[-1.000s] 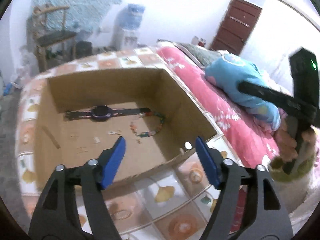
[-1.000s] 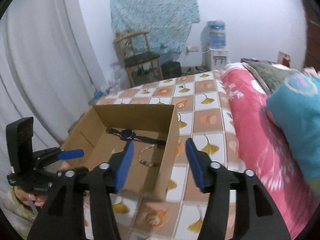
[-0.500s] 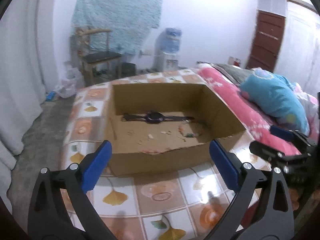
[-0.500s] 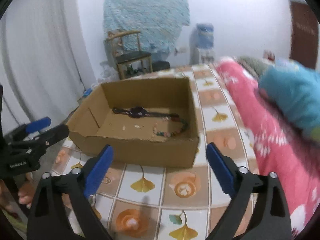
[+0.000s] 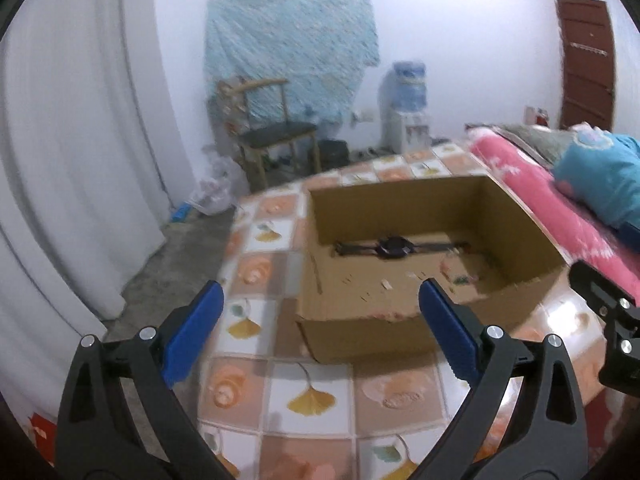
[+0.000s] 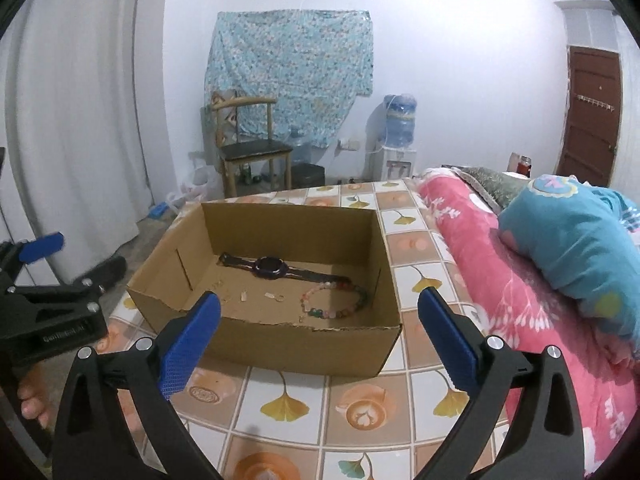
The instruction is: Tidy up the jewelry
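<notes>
An open cardboard box [image 6: 312,344] [image 5: 360,324] stands on the tiled tabletop [image 6: 288,400]. Inside lie a dark wristwatch [image 6: 272,268] [image 5: 394,246] and a multicoloured bead bracelet [image 6: 336,300], which is blurred in the left wrist view [image 5: 464,274]. My right gripper [image 6: 318,344] is open and empty, held back in front of the box's near wall. My left gripper [image 5: 320,336] is open and empty, held back near the box's front left corner. It shows at the left edge of the right wrist view [image 6: 40,248]; part of the right gripper shows in the left wrist view [image 5: 608,320].
A pink bedspread [image 6: 500,280] with a blue pillow [image 6: 576,248] borders the table on the right. A wooden chair [image 6: 252,148], a water dispenser [image 6: 398,132] and a white curtain [image 6: 76,120] stand beyond. A bare foot [image 6: 34,396] shows at lower left.
Both grippers have drawn back from the box and opened wider. The left view has swung left, so the box sits further right and farther away. The watch and bracelet have not moved.
</notes>
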